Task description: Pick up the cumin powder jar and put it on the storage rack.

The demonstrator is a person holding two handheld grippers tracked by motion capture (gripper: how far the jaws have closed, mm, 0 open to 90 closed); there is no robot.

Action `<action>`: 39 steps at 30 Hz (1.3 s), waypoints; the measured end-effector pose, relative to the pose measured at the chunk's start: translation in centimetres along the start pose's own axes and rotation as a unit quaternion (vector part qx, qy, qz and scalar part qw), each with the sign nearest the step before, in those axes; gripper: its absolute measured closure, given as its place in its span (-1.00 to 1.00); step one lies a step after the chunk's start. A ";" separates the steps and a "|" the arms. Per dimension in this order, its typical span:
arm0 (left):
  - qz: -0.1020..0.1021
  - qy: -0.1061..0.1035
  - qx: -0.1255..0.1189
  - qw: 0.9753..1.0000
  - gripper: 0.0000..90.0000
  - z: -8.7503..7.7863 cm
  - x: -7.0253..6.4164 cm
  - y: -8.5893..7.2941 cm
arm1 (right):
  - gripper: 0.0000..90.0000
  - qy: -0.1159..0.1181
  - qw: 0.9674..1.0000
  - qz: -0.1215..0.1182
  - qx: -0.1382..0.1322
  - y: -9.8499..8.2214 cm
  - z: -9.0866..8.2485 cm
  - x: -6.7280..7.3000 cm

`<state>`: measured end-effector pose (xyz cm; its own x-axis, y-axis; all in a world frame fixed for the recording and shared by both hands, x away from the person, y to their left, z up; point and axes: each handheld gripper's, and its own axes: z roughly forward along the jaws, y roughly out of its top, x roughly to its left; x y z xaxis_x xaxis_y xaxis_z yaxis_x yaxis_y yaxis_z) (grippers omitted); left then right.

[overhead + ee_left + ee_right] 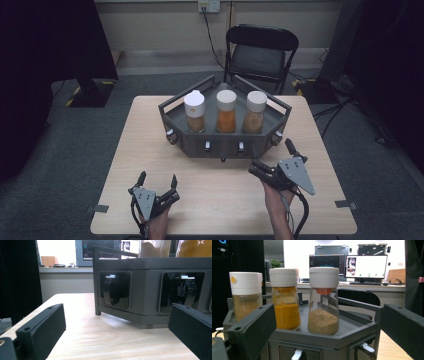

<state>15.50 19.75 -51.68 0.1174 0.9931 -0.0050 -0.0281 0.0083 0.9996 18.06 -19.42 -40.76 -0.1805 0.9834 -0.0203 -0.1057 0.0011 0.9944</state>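
Grey carpeted room, black folding chair (pixel 261 50) behind the far edge of the bench, monitors on a counter in the background of the right gripper view. Light wood-grain bench (pixel 150 150) in the middle of the floor, tape strips at its near corners.

Dark grey angular metal rack (pixel 225 140) sits at the far centre of the bench, raised rail round its tray, row of latches with white tabs along its front wall (pixel 150 290).

Three clear glass spice jars with white caps stand upright in the tray, side by side, close but apart: left jar with brownish powder (pixel 194 111), middle jar with orange powder (pixel 226 110), right jar with tan powder (pixel 255 111). In the right gripper view, same order: (pixel 245 297), (pixel 285 301), (pixel 323 302).

Right gripper (pixel 272 157) is held just off the rack's front right corner, jaws open and empty, pointing at the jars; touches nothing as far as visible.

Left gripper (pixel 158 178) is near the bench's near edge, left of centre, well apart from the rack, jaws spread wide and empty, low over the bench, facing the rack's front wall.
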 end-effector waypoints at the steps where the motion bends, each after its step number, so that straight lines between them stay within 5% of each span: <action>1: 0.000 0.000 0.000 1.000 -0.98 0.0 0.0 0.0 | -1.00 -0.002 1.000 0.000 -0.001 -0.1 -0.2 0.0; 18: 0.000 0.000 0.000 1.000 -0.98 0.0 0.0 0.0 | -1.00 -0.018 1.000 0.005 -0.014 -2.0 -2.7 -0.4; 39: 0.000 -0.001 0.000 1.000 -0.98 0.0 0.0 0.0 | -1.00 -0.024 1.000 0.018 0.003 -5.8 -4.0 -0.2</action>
<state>15.51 19.76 -51.68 0.1186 0.9929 -0.0053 -0.0282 0.0087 0.9996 14.81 -20.38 -46.91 -0.1370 0.9904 0.0202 -0.0944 -0.0333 0.9950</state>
